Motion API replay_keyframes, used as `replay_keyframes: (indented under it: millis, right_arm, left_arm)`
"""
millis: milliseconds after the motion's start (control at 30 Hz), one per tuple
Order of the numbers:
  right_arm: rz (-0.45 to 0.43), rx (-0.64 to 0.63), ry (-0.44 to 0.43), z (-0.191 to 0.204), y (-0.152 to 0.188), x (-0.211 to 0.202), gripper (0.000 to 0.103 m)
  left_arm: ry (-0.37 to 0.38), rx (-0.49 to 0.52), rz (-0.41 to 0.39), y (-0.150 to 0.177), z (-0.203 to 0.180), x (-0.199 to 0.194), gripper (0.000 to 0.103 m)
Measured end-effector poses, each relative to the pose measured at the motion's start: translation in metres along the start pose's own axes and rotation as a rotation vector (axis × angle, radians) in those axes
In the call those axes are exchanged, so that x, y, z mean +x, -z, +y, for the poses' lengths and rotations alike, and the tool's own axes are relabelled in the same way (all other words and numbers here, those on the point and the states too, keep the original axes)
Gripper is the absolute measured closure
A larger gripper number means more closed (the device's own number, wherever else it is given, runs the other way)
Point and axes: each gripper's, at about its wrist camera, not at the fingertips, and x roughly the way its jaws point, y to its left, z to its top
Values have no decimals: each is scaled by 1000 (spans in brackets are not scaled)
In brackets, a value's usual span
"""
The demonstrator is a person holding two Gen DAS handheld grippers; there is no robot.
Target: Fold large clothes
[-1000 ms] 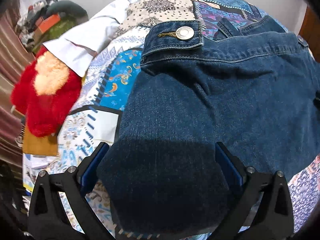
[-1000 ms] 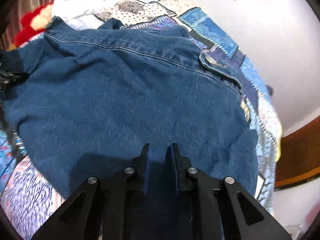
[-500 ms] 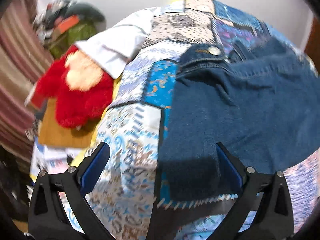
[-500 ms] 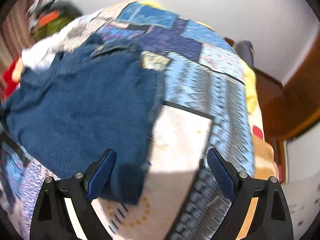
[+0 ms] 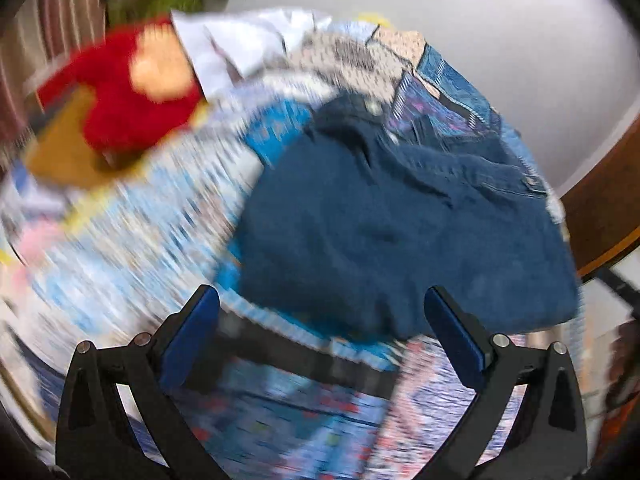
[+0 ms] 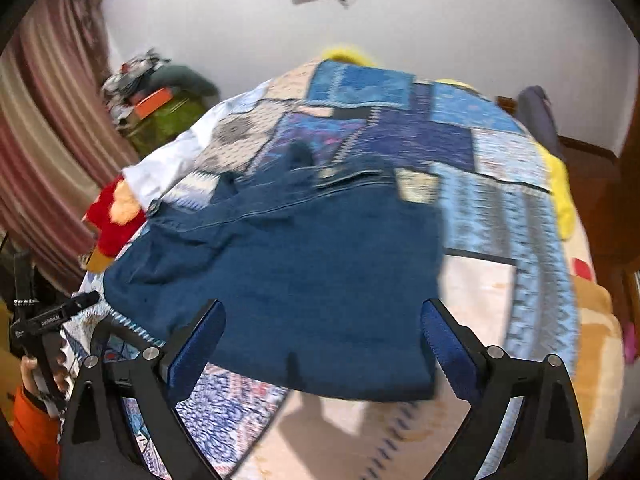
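Observation:
A dark blue denim jacket (image 5: 400,224) lies folded on the patchwork bedspread (image 5: 132,248); it also shows in the right wrist view (image 6: 304,280). My left gripper (image 5: 320,328) is open and empty, held back from the jacket's near edge. My right gripper (image 6: 324,340) is open and empty, just in front of the jacket's near edge. The left gripper's body (image 6: 44,320) shows at the left edge of the right wrist view. The left wrist view is blurred.
A red plush toy (image 5: 132,92) and a white shirt (image 5: 236,44) lie at the bed's far left. A clutter pile (image 6: 160,96) and striped curtain (image 6: 36,140) stand beyond. A wooden bed frame (image 5: 600,200) runs along the right.
My right gripper let go of the jacket and opened. Both grippers pulled back and away from the jacket, which stays folded on the bed.

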Motion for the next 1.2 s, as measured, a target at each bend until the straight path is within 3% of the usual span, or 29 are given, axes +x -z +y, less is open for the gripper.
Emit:
replay_keyframes:
  millis: [167,300,433,533,600,667,767,1000,1200]
  right_arm:
    - [97,-43,-9,24,9,54,5]
    - [169,-34,-3,16,19,89,5]
    - [144,-117,0,18,26,92,5]
    - [142,-200,27,24,31,96,5]
    - [135,-229,38,27,34,95,5]
    - [145,-230,35,26,33,94,5]
    - [169,-195,18,23,27,89,5]
    - [125,-121,-22,37,2,66,5]
    - [115,-206,-82,95,-1,73,5]
  left_arm:
    - [158,-169,109,22,3,47,0]
    - [203,-217,113,20,-4,71,0]
    - [250,-261,82,9,-12,92,2]
    - [213,-324,40,1,-13,101,10]
    - [161,-339,9,-4,-14,103,27]
    - [104,-342,-31,-6,-13,98,59]
    - [152,-368,-66,-7,-12,90,72]
    - [130,-243,-205,0,-44,26,74]
    - [44,-160,-291,19,-58,-14,74]
